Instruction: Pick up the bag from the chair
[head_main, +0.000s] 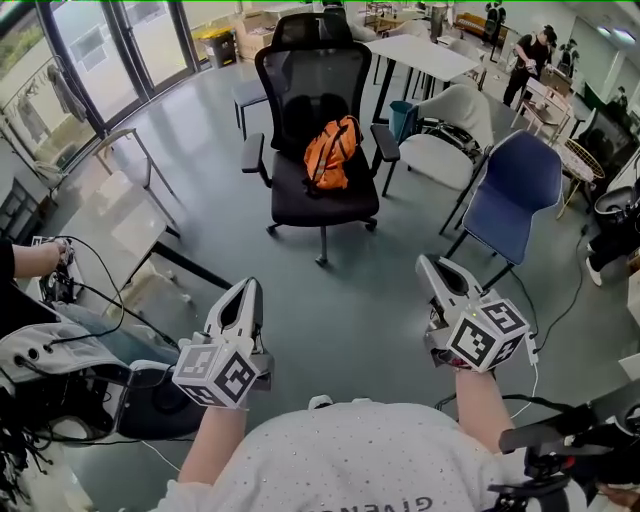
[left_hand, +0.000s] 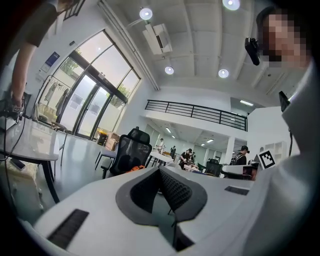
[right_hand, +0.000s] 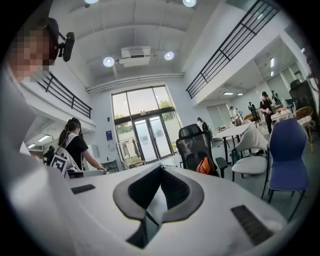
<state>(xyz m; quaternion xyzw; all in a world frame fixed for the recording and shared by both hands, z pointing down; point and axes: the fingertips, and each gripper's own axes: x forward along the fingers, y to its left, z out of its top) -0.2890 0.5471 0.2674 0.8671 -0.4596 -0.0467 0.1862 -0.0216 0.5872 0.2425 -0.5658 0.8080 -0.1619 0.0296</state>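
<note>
**Get closer, then open up**

The orange bag (head_main: 331, 152) rests on the black chair (head_main: 330, 208) at upper centre, well apart from you. Your left gripper (head_main: 243, 292) and right gripper (head_main: 428, 265) have fingers pressed together, empty. Approach, spread one pair, and pinch the bag's top.

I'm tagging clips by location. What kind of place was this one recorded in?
Most likely an open-plan office or shared workspace. There is a black mesh office chair with an orange bag on its seat, white tables behind it, tall glass doors, and a railed mezzanine overhead.
</note>
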